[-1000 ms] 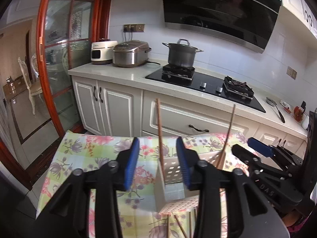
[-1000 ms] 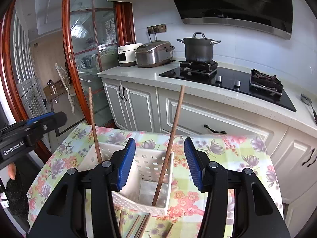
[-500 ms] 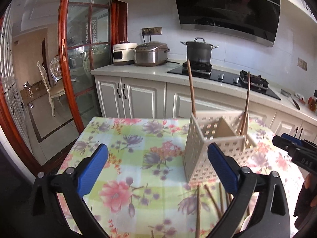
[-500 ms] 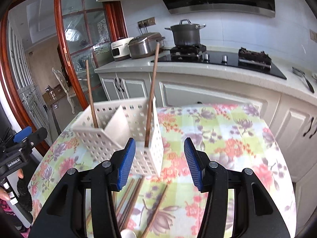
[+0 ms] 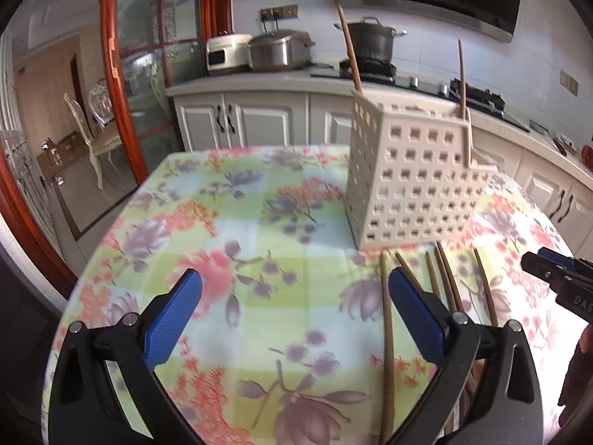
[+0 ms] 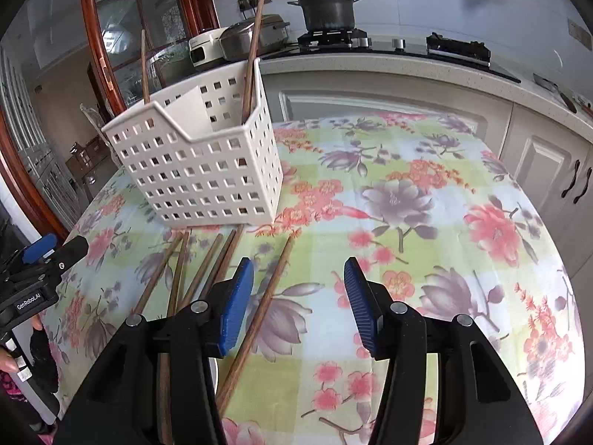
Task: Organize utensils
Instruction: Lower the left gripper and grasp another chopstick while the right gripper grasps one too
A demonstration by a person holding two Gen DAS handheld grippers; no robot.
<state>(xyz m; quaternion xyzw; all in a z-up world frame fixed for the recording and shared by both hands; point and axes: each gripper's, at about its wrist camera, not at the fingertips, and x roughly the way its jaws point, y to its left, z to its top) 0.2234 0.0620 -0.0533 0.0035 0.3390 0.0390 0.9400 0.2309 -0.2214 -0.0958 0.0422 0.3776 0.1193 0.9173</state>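
Lowest in the right wrist view, the right gripper (image 6: 298, 302) is spread wide and holds nothing, its 2 blue pads hanging above the flowered tablecloth (image 6: 426, 193). One loose chopstick (image 6: 259, 311) runs diagonally just beside the left pad (image 6: 235, 307); whether pad and stick touch cannot be told. Left of it, at lower left of the frame, several more loose chopsticks (image 6: 178, 274) fan out on the cloth, their far tips near the foot of the white perforated holder (image 6: 207, 174). The holder stands upright at centre left, with 2 chopsticks (image 6: 252, 55) already leaning inside it.

In the left wrist view, the left gripper (image 5: 294, 319) is also released wide and empty above the cloth. A chopstick (image 5: 387, 333) lies just inside its right pad (image 5: 417, 322), the others fan out to the right, and the holder stands further back at upper right.

Judging by this layout, the step in hand is picking up the next stick. It should go best by centring 1 stick between the pads, away from its neighbours (they overlap in places), gripping near mid-length and closing firmly, since a thin round stick can roll or pivot. Beyond the table sit cabinets and a stove with a pot (image 6: 328, 9).
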